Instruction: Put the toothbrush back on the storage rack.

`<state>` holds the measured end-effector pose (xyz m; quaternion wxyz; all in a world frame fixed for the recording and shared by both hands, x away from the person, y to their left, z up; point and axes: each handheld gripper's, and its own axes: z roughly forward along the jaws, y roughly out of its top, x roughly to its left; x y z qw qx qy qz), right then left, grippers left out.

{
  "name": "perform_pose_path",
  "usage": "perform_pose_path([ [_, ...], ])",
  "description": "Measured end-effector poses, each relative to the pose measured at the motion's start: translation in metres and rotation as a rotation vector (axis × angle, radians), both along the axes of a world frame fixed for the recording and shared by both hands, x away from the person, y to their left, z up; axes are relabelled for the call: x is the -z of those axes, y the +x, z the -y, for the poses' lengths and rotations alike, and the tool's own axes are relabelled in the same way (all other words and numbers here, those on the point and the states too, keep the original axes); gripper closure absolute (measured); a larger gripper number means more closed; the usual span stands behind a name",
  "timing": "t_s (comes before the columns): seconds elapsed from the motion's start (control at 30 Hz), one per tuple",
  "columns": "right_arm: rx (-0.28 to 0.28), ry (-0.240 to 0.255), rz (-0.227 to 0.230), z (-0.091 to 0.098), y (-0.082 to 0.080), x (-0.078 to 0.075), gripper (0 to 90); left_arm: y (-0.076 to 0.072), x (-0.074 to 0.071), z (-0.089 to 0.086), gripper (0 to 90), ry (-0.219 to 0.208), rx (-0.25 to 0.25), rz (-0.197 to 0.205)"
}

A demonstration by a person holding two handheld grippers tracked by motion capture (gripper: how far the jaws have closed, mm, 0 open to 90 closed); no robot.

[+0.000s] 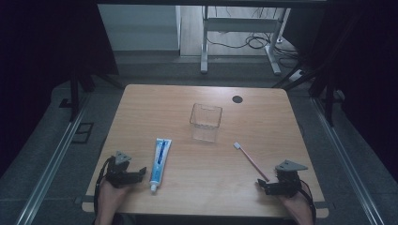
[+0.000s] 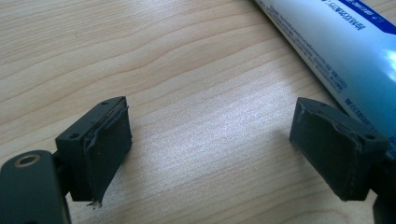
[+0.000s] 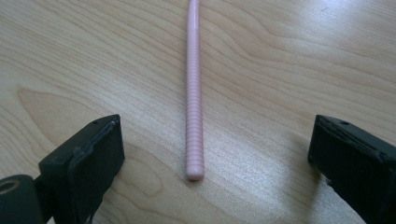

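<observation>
toothpaste tube [image 1: 159, 164] left, toothbrush [image 1: 251, 161] right, container [image 1: 205, 122] behind

Toothpaste tube [image 1: 160, 159]: white with blue print, flat on the counter [image 1: 263, 112], near-left, cap end toward the near edge. Pink toothbrush [image 1: 251, 161]: ribbed handle, white head, lying flat on a diagonal, near-right. Clear plastic container [image 1: 205, 121]: upright, open-topped, empty, mid-counter, apart from both.

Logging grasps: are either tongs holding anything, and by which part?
Nothing held. Left tongs open beside toothpaste tube; right tongs open around toothbrush handle.
</observation>
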<state>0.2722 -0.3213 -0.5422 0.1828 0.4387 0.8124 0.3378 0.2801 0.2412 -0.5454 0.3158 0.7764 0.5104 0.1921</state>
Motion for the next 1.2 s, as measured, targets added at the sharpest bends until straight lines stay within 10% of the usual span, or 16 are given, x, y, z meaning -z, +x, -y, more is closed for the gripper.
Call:
perform_pose_path([
  [1.2,0.018,0.006,0.008,0.0023,-0.0021,-0.003,17.0,0.0028,0.0002,0.0039,9.2,0.003,-0.024,-0.009],
])
